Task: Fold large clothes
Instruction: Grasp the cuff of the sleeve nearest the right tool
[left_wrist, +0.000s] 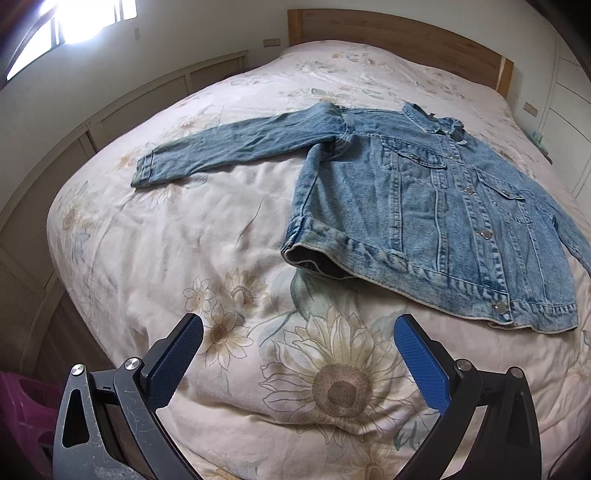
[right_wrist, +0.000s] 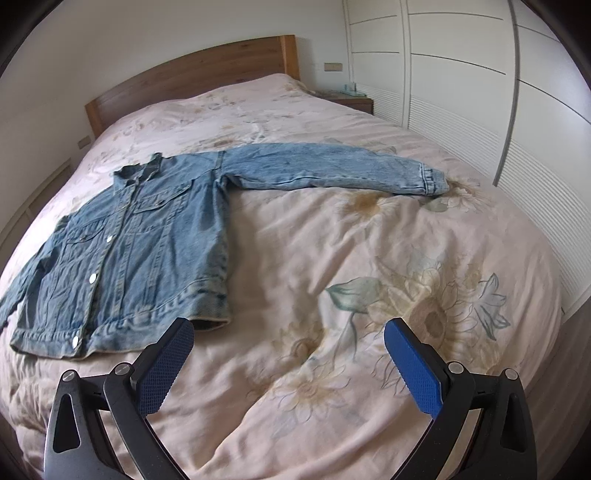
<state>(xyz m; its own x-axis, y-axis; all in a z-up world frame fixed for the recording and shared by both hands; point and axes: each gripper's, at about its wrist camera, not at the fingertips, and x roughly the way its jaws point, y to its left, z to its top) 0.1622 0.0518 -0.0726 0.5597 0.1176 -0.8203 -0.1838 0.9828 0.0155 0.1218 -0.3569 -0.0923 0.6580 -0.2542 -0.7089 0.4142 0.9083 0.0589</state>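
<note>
A blue denim jacket (left_wrist: 424, 206) lies flat and buttoned, front up, on the bed, with one sleeve (left_wrist: 236, 144) stretched out to the left. It also shows in the right wrist view (right_wrist: 147, 236), with its other sleeve (right_wrist: 332, 170) stretched out to the right. My left gripper (left_wrist: 299, 328) is open and empty, hovering above the bed short of the jacket's hem. My right gripper (right_wrist: 290, 332) is open and empty, above the bed just right of the hem corner.
The bed carries a pale pink floral duvet (left_wrist: 207, 258) and a wooden headboard (left_wrist: 388, 40). White louvred wardrobe doors (right_wrist: 498, 129) run along the right side. A bedside table (right_wrist: 351, 99) stands by the headboard. A pink basket (left_wrist: 22, 413) sits at lower left.
</note>
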